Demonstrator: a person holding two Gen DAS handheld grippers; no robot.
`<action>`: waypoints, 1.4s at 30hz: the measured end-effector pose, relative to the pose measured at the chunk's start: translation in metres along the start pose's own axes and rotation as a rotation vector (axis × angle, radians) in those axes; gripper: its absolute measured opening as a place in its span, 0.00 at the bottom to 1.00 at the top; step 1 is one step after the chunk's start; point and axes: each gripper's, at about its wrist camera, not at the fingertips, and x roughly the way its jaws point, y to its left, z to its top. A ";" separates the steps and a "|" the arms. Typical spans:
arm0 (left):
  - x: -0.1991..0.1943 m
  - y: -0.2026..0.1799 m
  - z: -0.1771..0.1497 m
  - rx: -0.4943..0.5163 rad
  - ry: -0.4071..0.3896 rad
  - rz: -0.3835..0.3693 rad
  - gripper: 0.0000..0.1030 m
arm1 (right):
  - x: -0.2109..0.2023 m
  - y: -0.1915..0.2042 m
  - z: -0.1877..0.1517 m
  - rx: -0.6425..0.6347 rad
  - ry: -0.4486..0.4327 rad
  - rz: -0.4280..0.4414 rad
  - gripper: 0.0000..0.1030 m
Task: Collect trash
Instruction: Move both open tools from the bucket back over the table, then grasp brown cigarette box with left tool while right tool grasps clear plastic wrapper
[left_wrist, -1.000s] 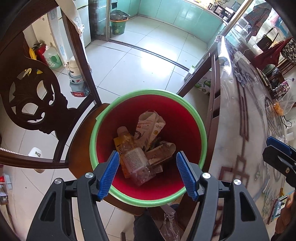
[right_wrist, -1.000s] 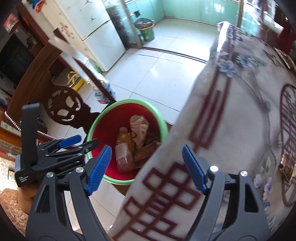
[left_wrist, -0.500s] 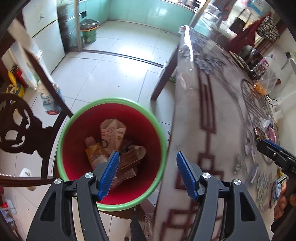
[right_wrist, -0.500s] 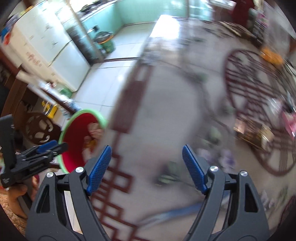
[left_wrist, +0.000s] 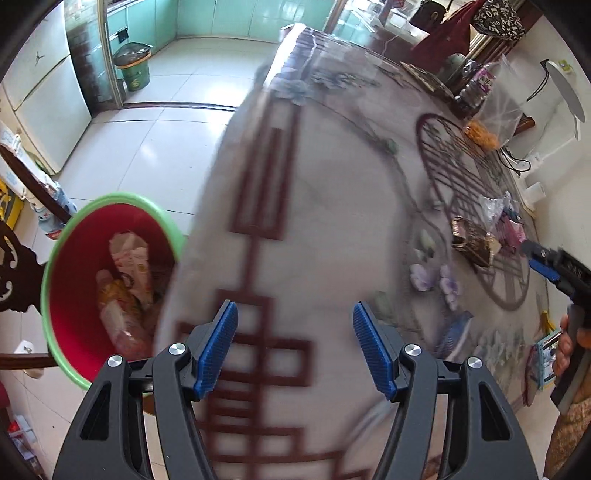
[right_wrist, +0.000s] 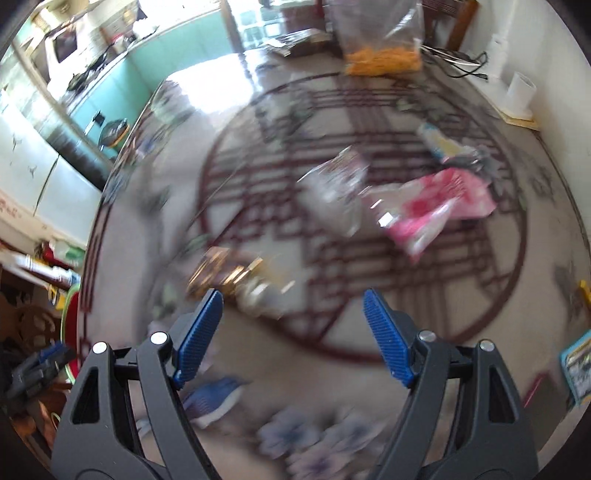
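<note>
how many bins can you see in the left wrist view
2. The red bin with a green rim sits low at the left beside the table edge, with trash inside. A green bin stands far back on the tiled floor near the glass door. Others may be hidden.

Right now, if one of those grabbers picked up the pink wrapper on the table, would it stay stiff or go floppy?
Probably floppy: the pink wrapper lies crumpled and creased on the table, like thin film. It looks flat and empty, so likely very light and apt to slide if pushed. Its glossy patches suggest a slippery surface, though blur hides detail. The right gripper is open above the table, holding nothing.
</note>
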 end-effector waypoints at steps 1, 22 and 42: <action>0.003 -0.013 -0.001 0.003 0.000 0.000 0.60 | 0.003 -0.007 0.008 0.004 0.001 0.004 0.77; 0.044 -0.167 0.019 0.060 0.044 0.004 0.70 | 0.093 -0.028 0.098 -0.200 0.068 0.184 0.78; 0.117 -0.237 0.062 0.183 0.115 -0.012 0.81 | 0.055 -0.058 0.082 -0.149 0.010 0.260 0.50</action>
